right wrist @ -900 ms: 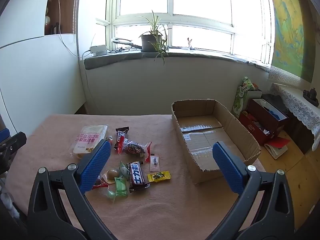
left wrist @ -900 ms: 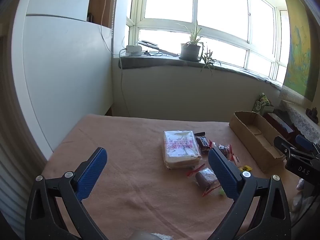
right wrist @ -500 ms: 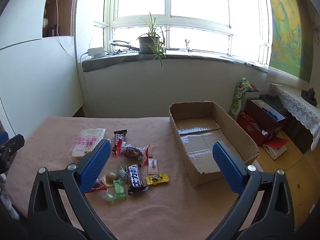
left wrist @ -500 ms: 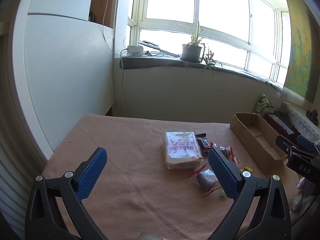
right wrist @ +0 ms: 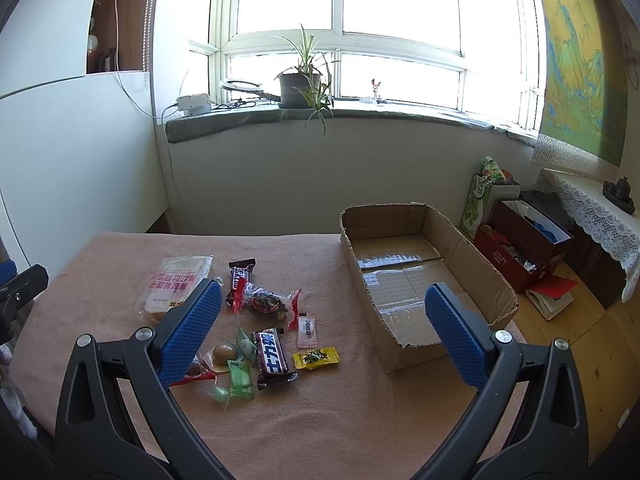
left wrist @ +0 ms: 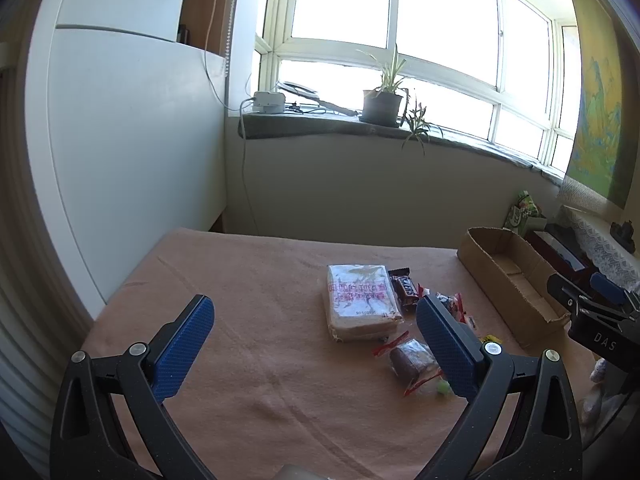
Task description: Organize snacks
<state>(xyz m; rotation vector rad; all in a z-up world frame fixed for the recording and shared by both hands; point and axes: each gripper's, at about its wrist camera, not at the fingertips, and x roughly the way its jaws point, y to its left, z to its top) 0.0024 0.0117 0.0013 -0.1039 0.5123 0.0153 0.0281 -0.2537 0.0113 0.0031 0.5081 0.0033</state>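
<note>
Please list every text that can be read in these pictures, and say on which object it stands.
"DAS": white letters on the black body of the right gripper.
"SNICKERS": brown chocolate bar wrapper, partly legible.
Red print on clear bread bag: blurred.
White characters on dark bar wrapper: unclear.

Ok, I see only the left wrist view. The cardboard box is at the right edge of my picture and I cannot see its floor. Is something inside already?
Observer: No. The right wrist view shows the cardboard box with a bare floor.
Operator: And is something hidden from me near the pile?
Observer: Yes, a dark chocolate bar with blue letters lies on the cloth, nearer than the pile.
Operator: Anything beside it?
Observer: Green candies lie on its left, and a yellow packet on its right, toward the box.
</note>
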